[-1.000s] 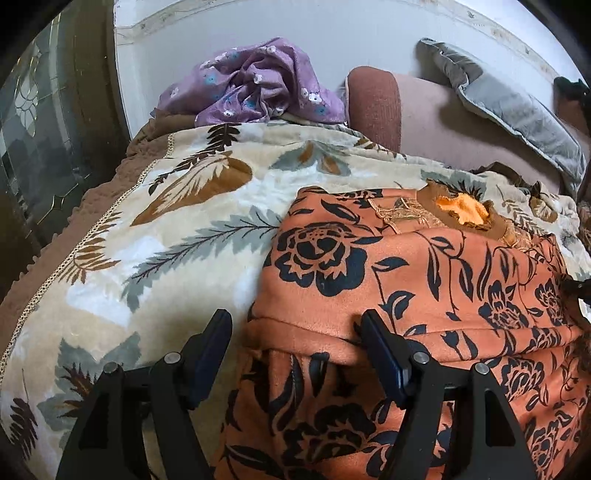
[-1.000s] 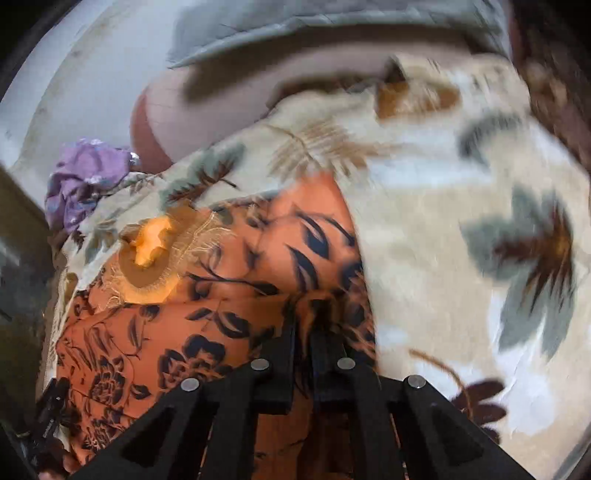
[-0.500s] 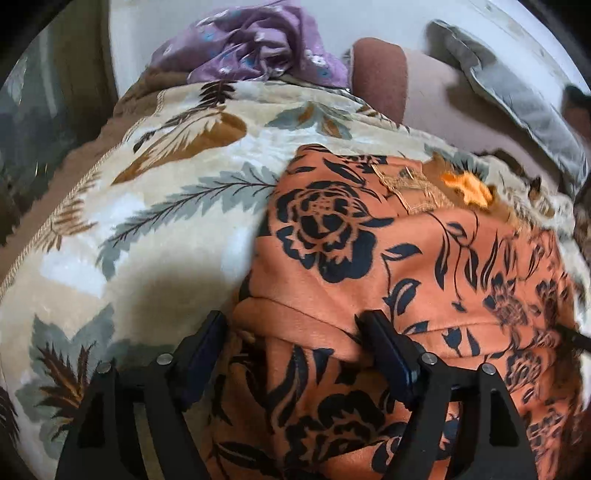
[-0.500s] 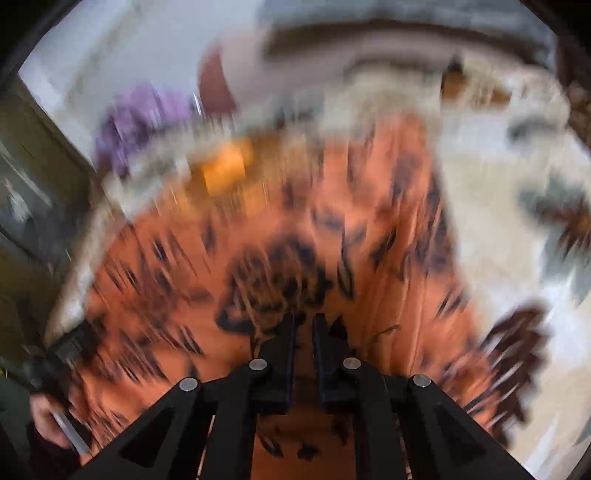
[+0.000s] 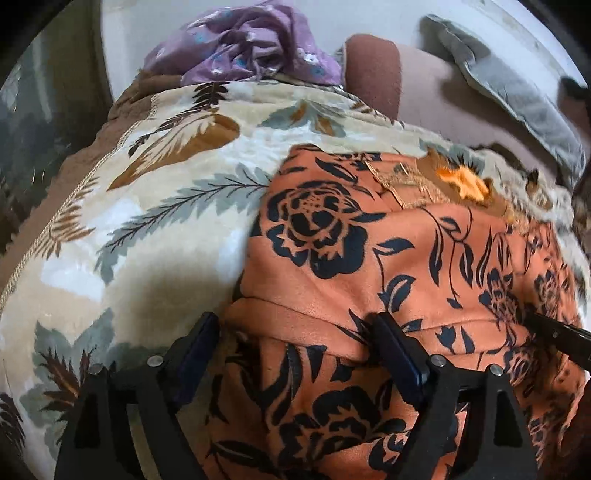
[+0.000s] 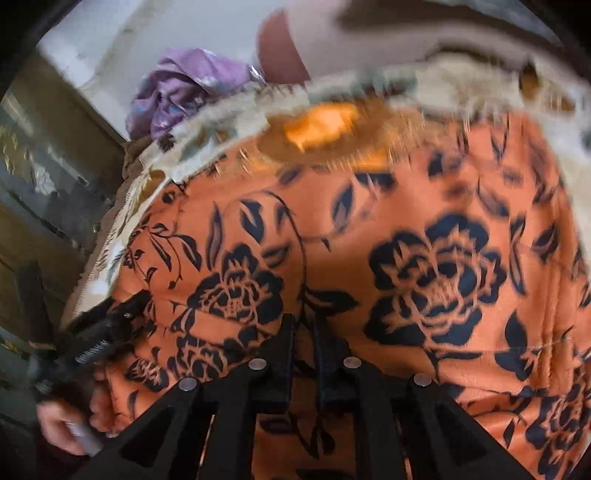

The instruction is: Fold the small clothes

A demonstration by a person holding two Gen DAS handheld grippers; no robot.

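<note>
Soft, even daylight fills both views, with no glare. The left wrist view is sharp; a dim shadow lies on the leaf-print blanket [image 5: 155, 236] just beside the orange floral garment [image 5: 369, 266]. The right wrist view smears toward its top (motion blur). Fisheye bending darkens all corners.

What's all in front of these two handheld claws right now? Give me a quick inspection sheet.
Surface: leaf-print blanket spread over a bed or sofa.
Job's things: orange floral garment lying on the blanket, partly folded.
Clutter: crumpled purple cloth; grey cushion.
Grippers: left gripper jaws opening astride a fold of the garment; right gripper shut on the garment.
Cables: nothing seen.
Surroundings: pale wall behind.
</note>
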